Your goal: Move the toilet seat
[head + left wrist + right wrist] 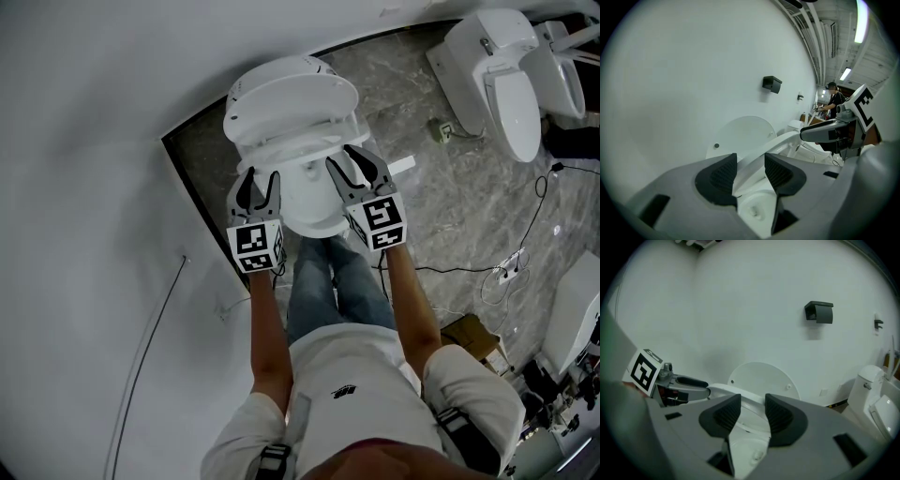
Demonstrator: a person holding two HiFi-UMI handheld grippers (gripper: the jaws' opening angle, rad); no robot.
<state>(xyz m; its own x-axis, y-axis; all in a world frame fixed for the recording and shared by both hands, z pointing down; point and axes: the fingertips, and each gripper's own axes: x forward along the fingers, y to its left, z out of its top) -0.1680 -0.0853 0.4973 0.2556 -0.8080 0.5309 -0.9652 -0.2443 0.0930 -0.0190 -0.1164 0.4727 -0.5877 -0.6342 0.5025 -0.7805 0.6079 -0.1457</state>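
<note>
Toilet seat (780, 140) stands part-raised, tilted between the bowl (309, 211) below and the lid (291, 94), which leans upright against the wall. It is held at the front, one claw on each side of the ring.

Left gripper (259, 180): jaws set at a middling width, pads closed on the seat's rim, which fills the gap between them. Right gripper (341, 156): jaws a little narrower, the opposite rim between its pads and apparently gripped — contact there is less plain.

Step in hand, as I judge it: the swing of the seat on its hinge, mid-travel.

Next move calls for both hands to travel together along the hinge's arc — uneven lift would twist the ring, and a loose right grip could let that side slip.
</note>
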